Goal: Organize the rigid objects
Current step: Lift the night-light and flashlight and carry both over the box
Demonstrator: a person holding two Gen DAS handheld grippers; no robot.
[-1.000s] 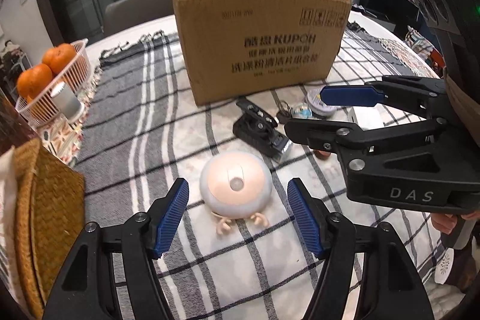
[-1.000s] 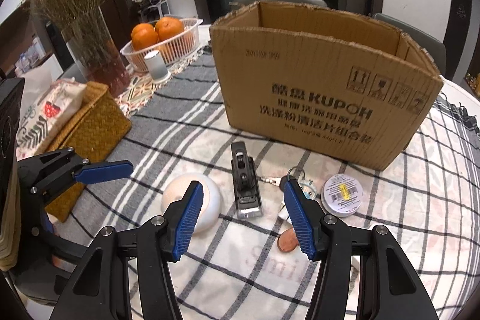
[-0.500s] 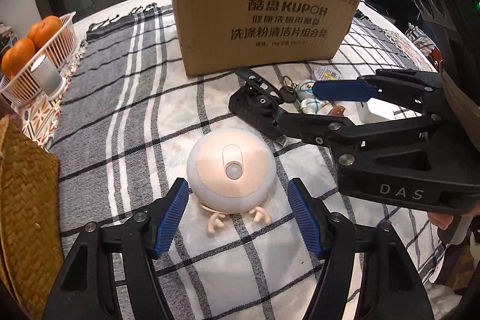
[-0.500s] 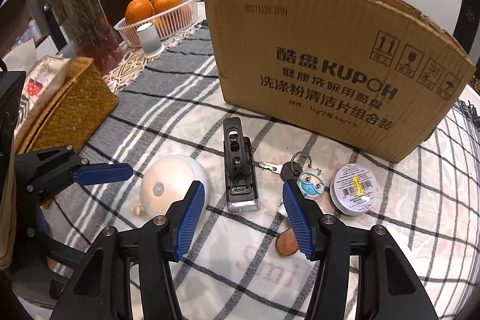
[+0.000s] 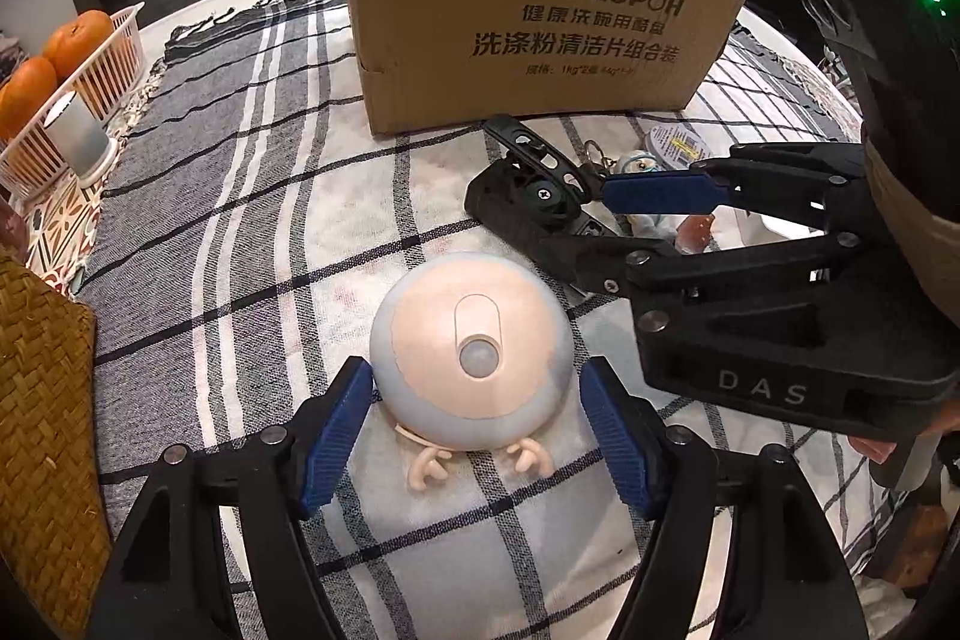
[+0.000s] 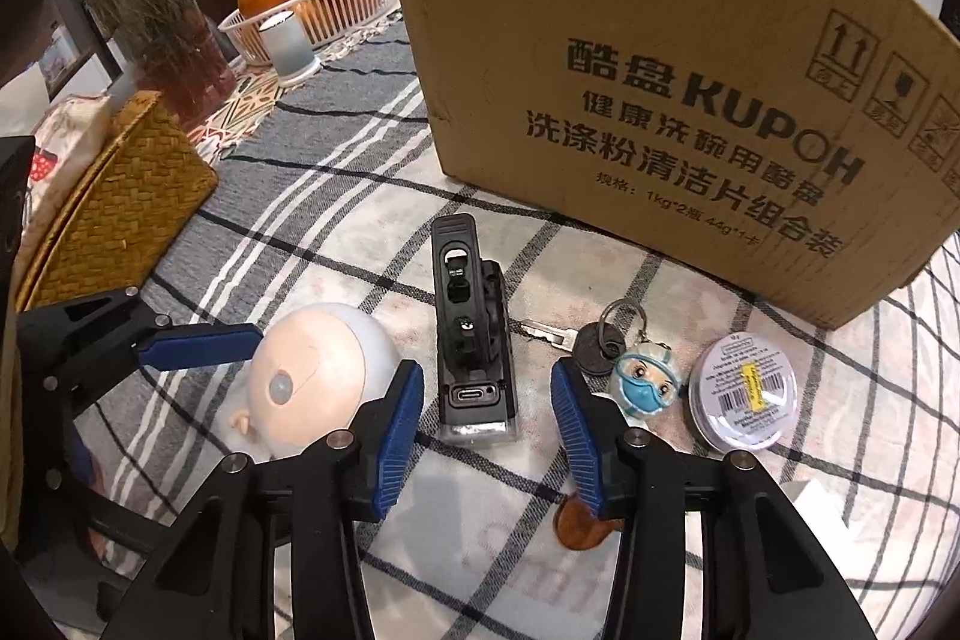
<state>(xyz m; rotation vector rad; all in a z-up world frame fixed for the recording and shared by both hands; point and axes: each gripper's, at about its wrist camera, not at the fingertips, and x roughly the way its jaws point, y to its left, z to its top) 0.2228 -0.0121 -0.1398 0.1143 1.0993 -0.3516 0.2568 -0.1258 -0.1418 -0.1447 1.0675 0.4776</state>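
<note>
Your left gripper straddles the dome light in front of the cardboard box, jaws opening, pads clear of it. Right gripper closing around the black clip nearer the box, gaps both sides

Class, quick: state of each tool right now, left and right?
Left tool: open, jaws opening, straddling the round white toy, pads not pressing it.
Right tool: open, jaws closing around the black device, not yet gripping.
</note>
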